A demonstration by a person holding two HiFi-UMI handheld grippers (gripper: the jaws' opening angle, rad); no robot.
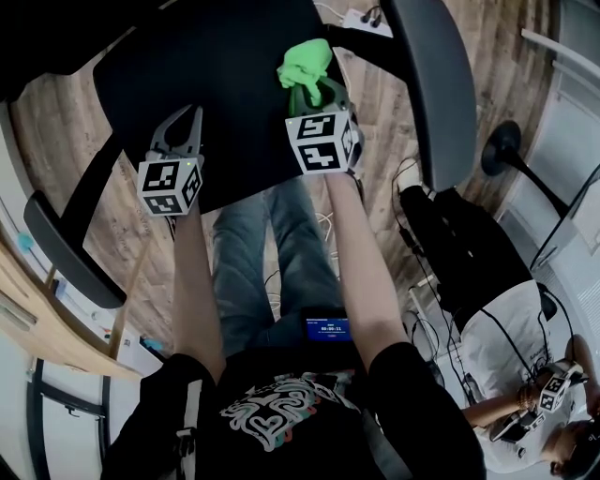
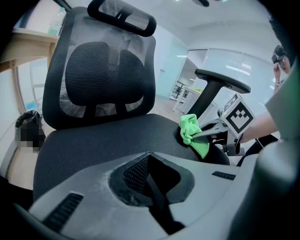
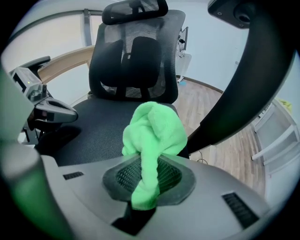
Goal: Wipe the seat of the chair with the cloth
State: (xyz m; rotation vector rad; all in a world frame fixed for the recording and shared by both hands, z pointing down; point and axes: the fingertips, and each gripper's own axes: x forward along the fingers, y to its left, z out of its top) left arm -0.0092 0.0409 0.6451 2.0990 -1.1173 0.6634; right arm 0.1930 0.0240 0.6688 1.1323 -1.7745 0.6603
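Note:
The black chair seat (image 1: 216, 66) fills the top of the head view. A bright green cloth (image 1: 305, 62) is bunched on the seat's right part, and my right gripper (image 1: 311, 90) is shut on it. In the right gripper view the cloth (image 3: 152, 136) hangs out from between the jaws over the seat (image 3: 96, 129). My left gripper (image 1: 191, 114) hovers over the seat's front left, shut with nothing in it. In the left gripper view its jaws (image 2: 149, 155) meet at a point above the seat (image 2: 89, 143), with the cloth (image 2: 192, 133) off to the right.
The mesh backrest (image 2: 103, 79) rises behind the seat. Armrests (image 1: 70, 253) (image 1: 436, 84) flank it on both sides. A wooden desk (image 1: 28, 323) stands at the left, a power strip (image 1: 366, 19) lies on the wood floor, and another person (image 1: 487, 309) sits at lower right.

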